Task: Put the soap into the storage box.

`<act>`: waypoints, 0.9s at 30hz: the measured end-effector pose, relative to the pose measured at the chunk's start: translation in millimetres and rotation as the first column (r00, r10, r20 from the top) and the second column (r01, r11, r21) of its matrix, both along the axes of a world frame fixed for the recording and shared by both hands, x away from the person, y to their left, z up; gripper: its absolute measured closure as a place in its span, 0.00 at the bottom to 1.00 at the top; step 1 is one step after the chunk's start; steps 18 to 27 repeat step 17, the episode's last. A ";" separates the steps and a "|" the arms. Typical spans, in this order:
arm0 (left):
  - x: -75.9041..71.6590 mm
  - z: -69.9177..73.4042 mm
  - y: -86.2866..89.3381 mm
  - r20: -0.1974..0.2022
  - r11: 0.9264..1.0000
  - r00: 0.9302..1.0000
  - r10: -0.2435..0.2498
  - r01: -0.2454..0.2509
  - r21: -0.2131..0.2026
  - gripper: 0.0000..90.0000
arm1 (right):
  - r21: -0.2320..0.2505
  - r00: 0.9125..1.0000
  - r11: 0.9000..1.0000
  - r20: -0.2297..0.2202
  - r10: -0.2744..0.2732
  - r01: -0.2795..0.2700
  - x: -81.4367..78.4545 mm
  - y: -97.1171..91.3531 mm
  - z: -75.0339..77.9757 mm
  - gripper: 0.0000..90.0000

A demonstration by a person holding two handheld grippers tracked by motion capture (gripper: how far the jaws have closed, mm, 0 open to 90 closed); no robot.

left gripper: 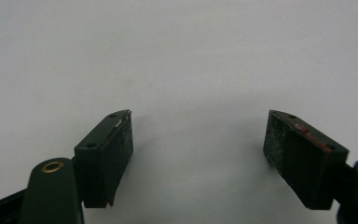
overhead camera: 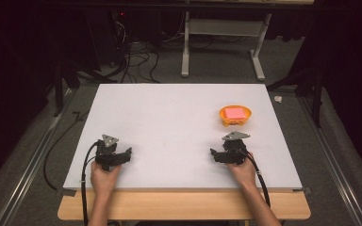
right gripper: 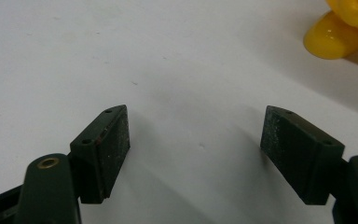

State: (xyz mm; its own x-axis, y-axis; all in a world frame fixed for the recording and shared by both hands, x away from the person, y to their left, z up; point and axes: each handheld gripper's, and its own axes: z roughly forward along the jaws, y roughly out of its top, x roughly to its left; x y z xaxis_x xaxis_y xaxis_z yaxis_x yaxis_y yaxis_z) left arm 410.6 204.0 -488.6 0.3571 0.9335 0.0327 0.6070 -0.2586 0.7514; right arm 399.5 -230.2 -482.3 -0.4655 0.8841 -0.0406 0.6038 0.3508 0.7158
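An orange bowl point(overhead camera: 224, 113) stands at the right of the white tabletop point(overhead camera: 169, 117) with a pink block point(overhead camera: 235, 113) lying in it. My right gripper point(overhead camera: 227, 154) rests on the table just in front of the bowl, a hand around it. In the right gripper view its jaws stand open point(right gripper: 196, 123) over bare white surface, and a glossy orange-yellow part of the bowl point(right gripper: 328, 37) shows at the top right. My left gripper point(overhead camera: 117, 153) sits at the near left of the table, also hand-held. Its jaws stand open point(left gripper: 198, 128) with nothing between them.
A wooden board point(overhead camera: 184, 207) juts out under the table's near edge. Behind the table stand a white metal frame point(overhead camera: 186, 42) and loose cables point(overhead camera: 136, 61) on the grey floor. Rails point(overhead camera: 33, 165) run along both sides.
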 end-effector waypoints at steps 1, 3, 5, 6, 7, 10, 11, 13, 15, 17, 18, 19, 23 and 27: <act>0.0 0.0 0.0 0.001 1.000 1.000 0.000 0.000 0.000 0.27 | 0.001 1.000 1.000 -0.001 -0.001 0.001 0.0 0.0 -0.2 0.27; 0.0 0.0 -0.1 0.001 1.000 1.000 0.000 0.000 0.000 0.27 | 0.014 1.000 1.000 -0.011 0.001 -0.001 1.4 -1.6 -0.7 0.26; -0.1 0.1 0.1 0.000 1.000 1.000 -0.001 0.001 0.002 0.27 | 0.021 1.000 1.000 -0.018 -0.002 0.002 1.8 -2.1 -0.8 0.26; -0.1 0.1 0.1 0.000 1.000 1.000 -0.001 0.001 0.002 0.27 | 0.019 1.000 1.000 -0.017 -0.002 0.002 1.7 -1.8 -0.8 0.26; -0.1 -0.1 -0.3 0.003 1.000 1.000 0.001 -0.001 0.001 0.27 | 0.021 1.000 1.000 -0.018 -0.002 0.002 1.8 -2.0 -0.9 0.26; -0.1 -0.1 -0.2 0.003 1.000 1.000 0.001 -0.001 0.001 0.27 | 0.022 1.000 1.000 -0.018 -0.002 0.002 1.8 -2.1 -1.0 0.26; -0.1 -0.1 -0.2 0.003 1.000 1.000 0.001 -0.001 0.000 0.27 | 0.022 1.000 1.000 -0.018 -0.002 0.002 1.8 -2.2 -1.0 0.26; -0.1 -0.1 -0.2 0.002 1.000 1.000 0.001 -0.001 0.000 0.27 | 0.024 1.000 1.000 -0.019 -0.002 0.002 1.9 -2.2 -1.0 0.26; -0.1 0.0 -0.1 0.001 1.000 1.000 0.001 -0.001 0.000 0.27 | 0.025 1.000 1.000 -0.020 -0.001 0.001 2.0 -2.4 -1.0 0.26; -0.1 0.0 -0.1 0.001 1.000 1.000 0.001 -0.001 0.000 0.27 | 0.026 1.000 1.000 -0.022 0.001 0.000 2.1 -2.7 -0.8 0.26; -0.1 0.0 -0.1 0.001 1.000 1.000 0.001 -0.001 0.000 0.27 | 0.026 1.000 1.000 -0.022 0.001 0.000 2.1 -2.7 -0.8 0.26; -0.1 0.0 -0.1 0.001 1.000 1.000 0.001 -0.001 0.000 0.27 | 0.026 1.000 1.000 -0.022 0.001 0.000 2.1 -2.7 -0.8 0.26; -0.1 0.0 -0.1 0.001 1.000 1.000 0.001 -0.001 0.000 0.27 | 0.026 1.000 1.000 -0.022 0.001 0.000 2.1 -2.7 -0.8 0.26; -0.1 0.0 -0.1 0.001 1.000 1.000 0.001 -0.001 0.000 0.27 | 0.026 1.000 1.000 -0.022 0.001 0.000 2.1 -2.7 -0.8 0.26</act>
